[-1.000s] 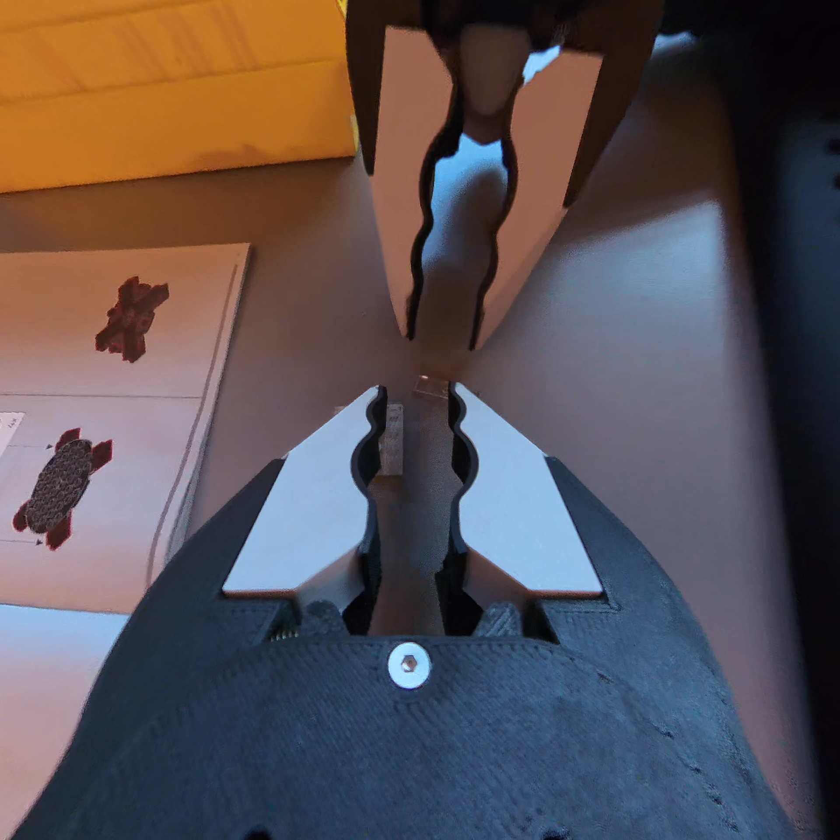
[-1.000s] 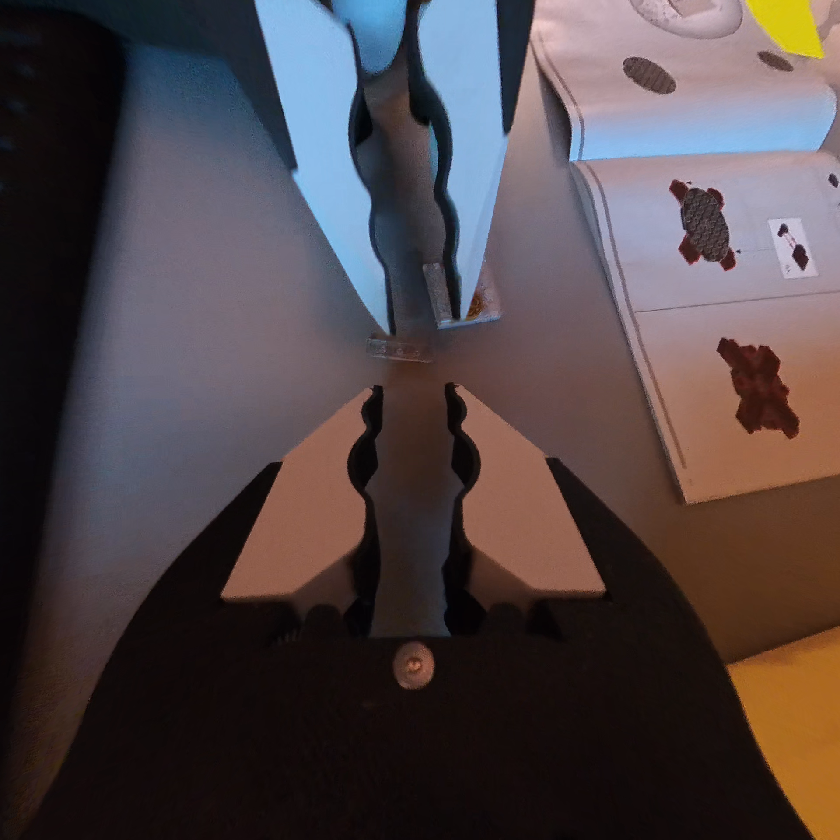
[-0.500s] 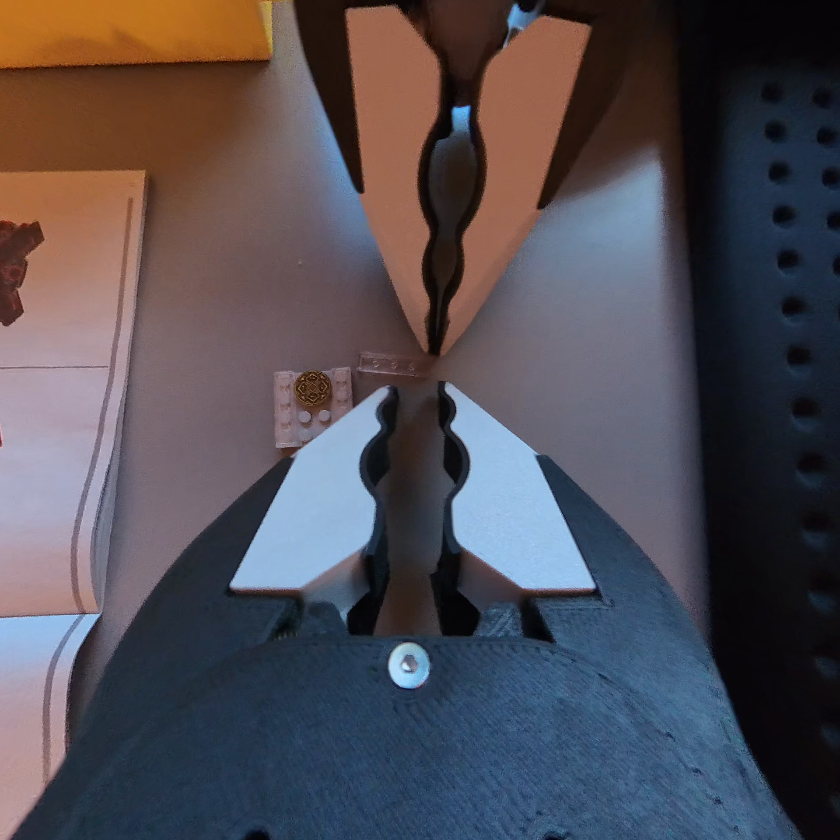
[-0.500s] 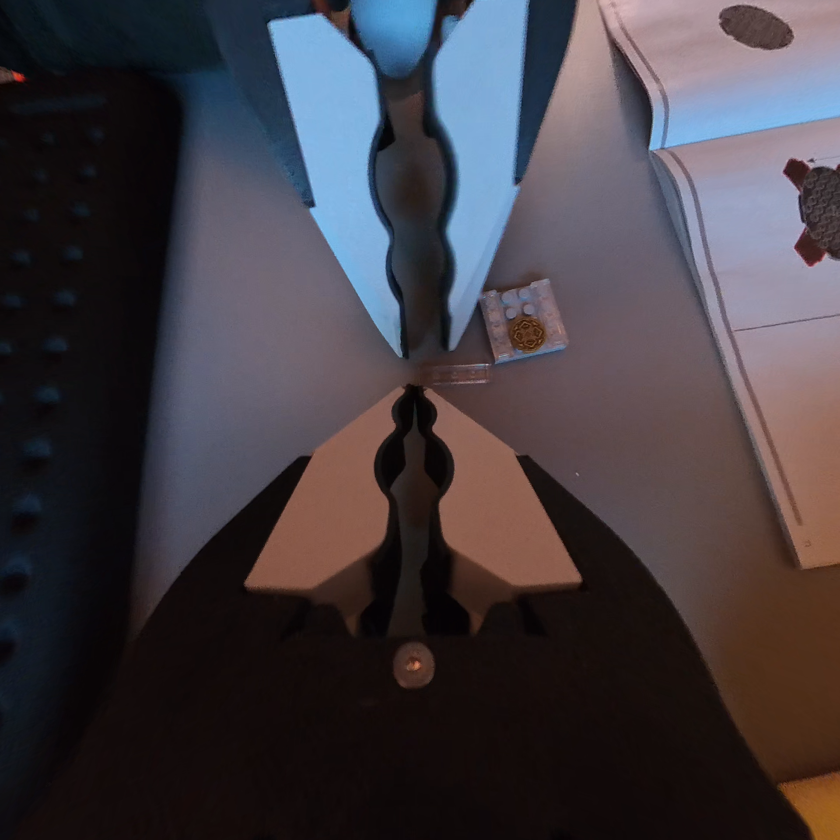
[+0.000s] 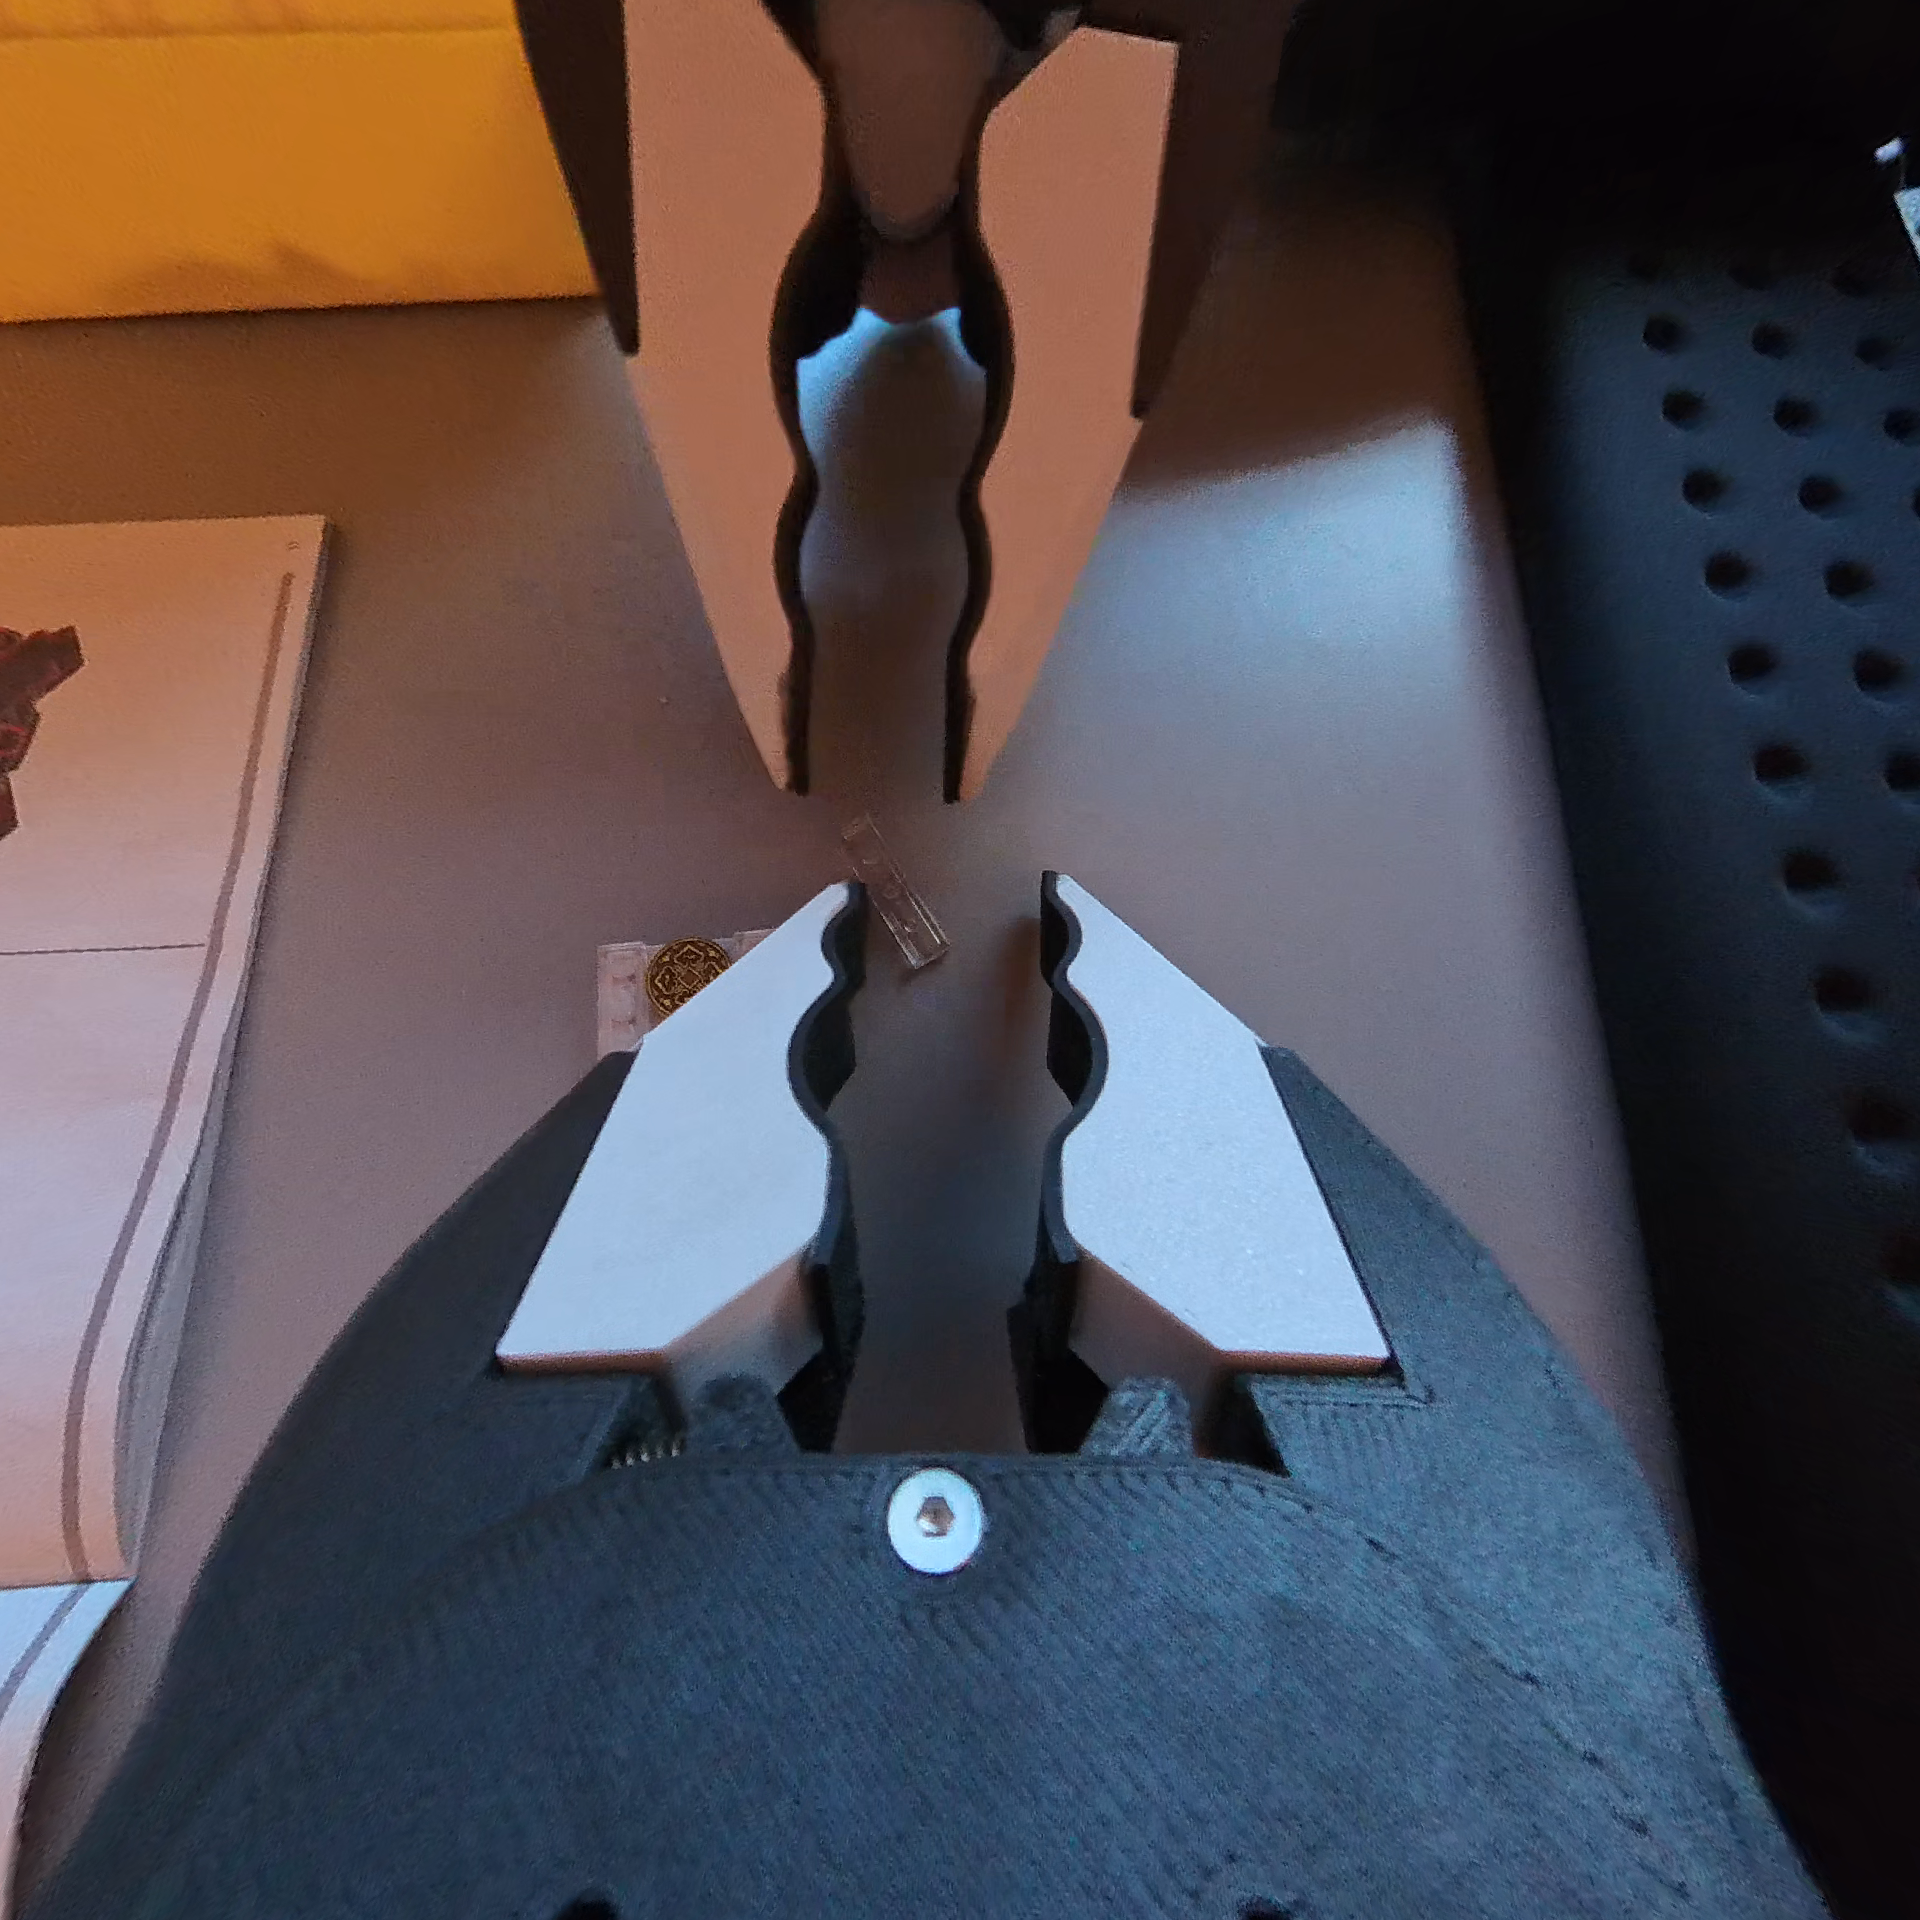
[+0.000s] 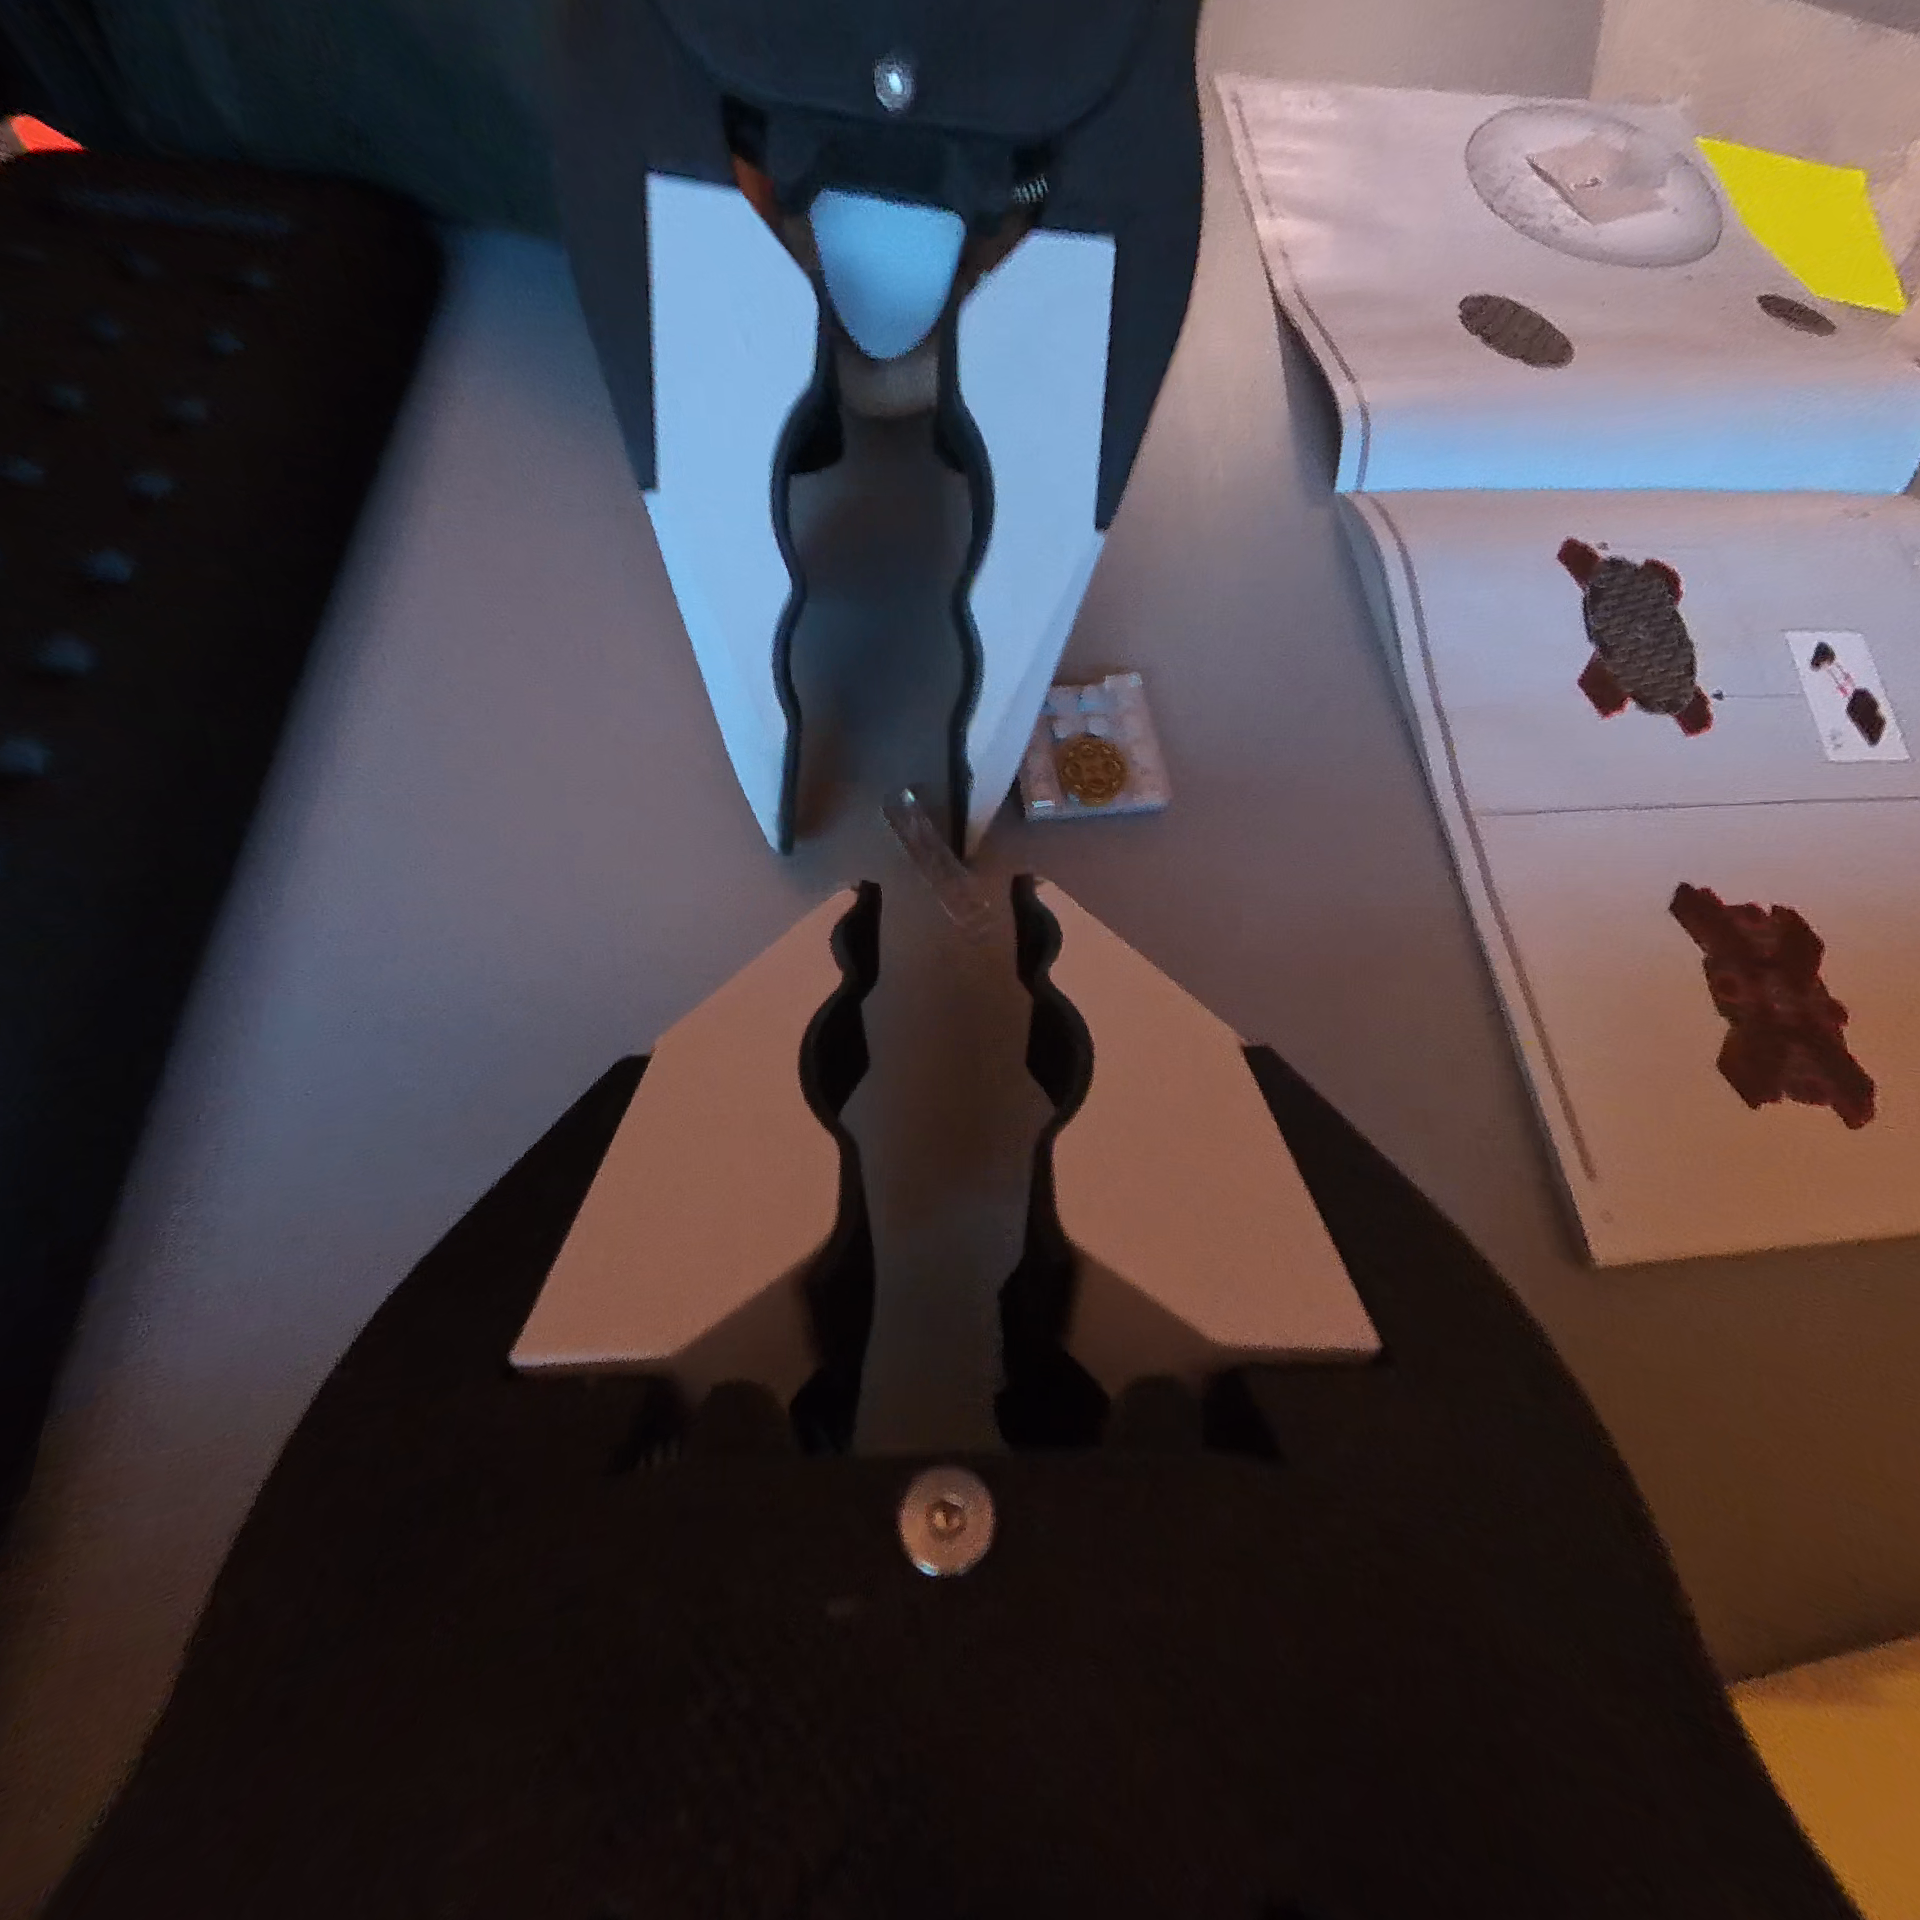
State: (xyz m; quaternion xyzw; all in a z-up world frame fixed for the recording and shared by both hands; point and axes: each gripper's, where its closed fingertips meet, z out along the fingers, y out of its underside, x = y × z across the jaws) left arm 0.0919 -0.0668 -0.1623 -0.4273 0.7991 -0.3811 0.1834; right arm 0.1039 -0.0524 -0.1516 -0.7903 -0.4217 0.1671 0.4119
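Two parted grippers (image 5: 948, 894) (image 6: 943, 888) flanking clear plate (image 5: 896, 906)

- No legible text, brand, number or sign in either view.
- Open booklet (image 6: 1662, 831) on the desk (image 6: 1299, 935): pictures only, plus a small white inset panel (image 6: 1844, 698) whose marks are too small to make out.
- Gold round tile (image 6: 1091, 769) on a pale plate (image 6: 1122, 727): ornamental pattern, no readable characters.
- Yellow sheet (image 6: 1808, 234): no marking seen.
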